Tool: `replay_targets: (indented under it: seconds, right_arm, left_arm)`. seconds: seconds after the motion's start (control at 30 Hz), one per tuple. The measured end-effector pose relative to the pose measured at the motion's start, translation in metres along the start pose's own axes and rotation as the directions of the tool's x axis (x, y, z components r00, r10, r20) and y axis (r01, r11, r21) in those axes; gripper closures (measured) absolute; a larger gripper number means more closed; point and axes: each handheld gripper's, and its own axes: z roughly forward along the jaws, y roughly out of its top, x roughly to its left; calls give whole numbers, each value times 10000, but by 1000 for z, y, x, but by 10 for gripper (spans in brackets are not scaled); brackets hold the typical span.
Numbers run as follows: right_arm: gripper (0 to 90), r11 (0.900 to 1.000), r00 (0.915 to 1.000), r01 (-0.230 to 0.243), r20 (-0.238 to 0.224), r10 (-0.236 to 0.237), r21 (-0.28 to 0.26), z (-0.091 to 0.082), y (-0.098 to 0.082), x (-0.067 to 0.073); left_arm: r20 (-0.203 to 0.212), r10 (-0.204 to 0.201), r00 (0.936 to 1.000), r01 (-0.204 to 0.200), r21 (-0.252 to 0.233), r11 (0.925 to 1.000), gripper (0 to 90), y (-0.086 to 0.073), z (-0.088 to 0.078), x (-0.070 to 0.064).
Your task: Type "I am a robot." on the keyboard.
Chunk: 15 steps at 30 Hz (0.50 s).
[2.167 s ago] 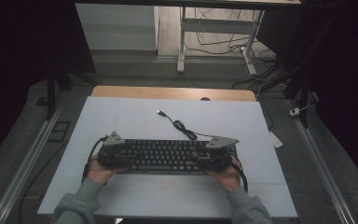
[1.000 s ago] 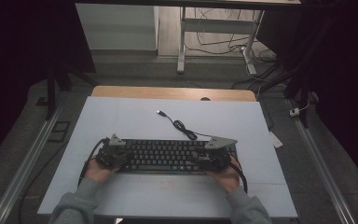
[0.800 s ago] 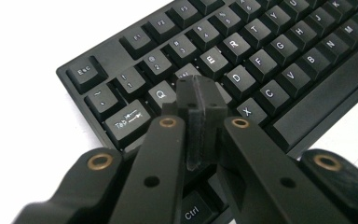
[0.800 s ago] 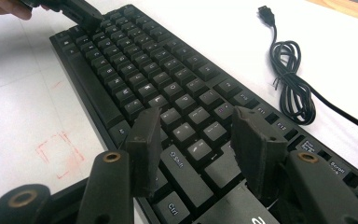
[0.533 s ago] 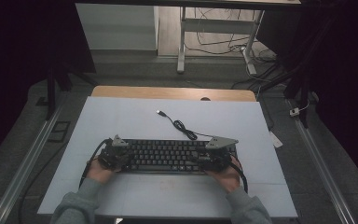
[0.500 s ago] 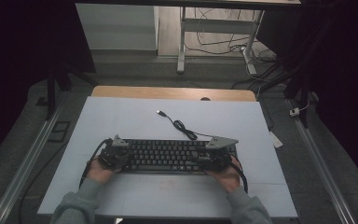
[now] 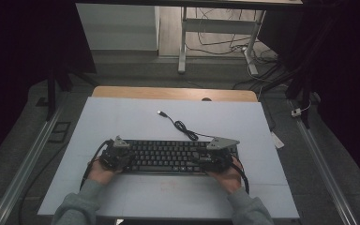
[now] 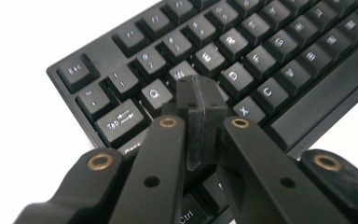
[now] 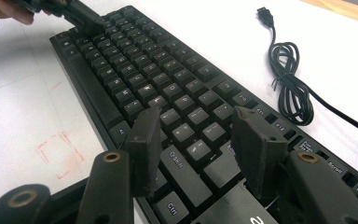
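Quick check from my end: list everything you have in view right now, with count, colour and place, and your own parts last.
Keyboard: one, black, near middle of the white board.
USB cable: one, black, coiled behind the keyboard, plug lying free on the board.
White board: one, covering the table.
Wooden table edge: one, tan, showing past the board's far side.
Red square mark: one, drawn on the board in front of the keyboard.
Left tool: one, black, jaws closed together, over the keyboard's left keys near W.
Right tool: one, black, jaws apart, over the keyboard's right end.
Hands: two, grey sleeves, at the near edge.
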Motion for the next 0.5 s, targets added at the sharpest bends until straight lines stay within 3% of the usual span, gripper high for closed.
replay_targets:
  seconds: [0.13,0.27,0.37,0.5]
  right_arm:
    - [527,10000,10000,-3,-14,3,-13,0,0,0]
    - [526,10000,10000,-49,-15,49,-7,-1,-2,0]
    - [526,10000,10000,-37,14,37,25,-2,-2,1]
    - [526,10000,10000,-34,-21,34,-7,-2,-2,1]
  left_arm:
    - [135,-85,9999,96,-848,9964,883,2,-12,-2]
    - [482,-363,9982,444,-1791,9828,686,3,-22,-2]
    - [730,-520,9960,656,-1985,9779,567,3,-26,0]
    - [774,-653,9949,794,-1957,9774,473,3,-26,1]
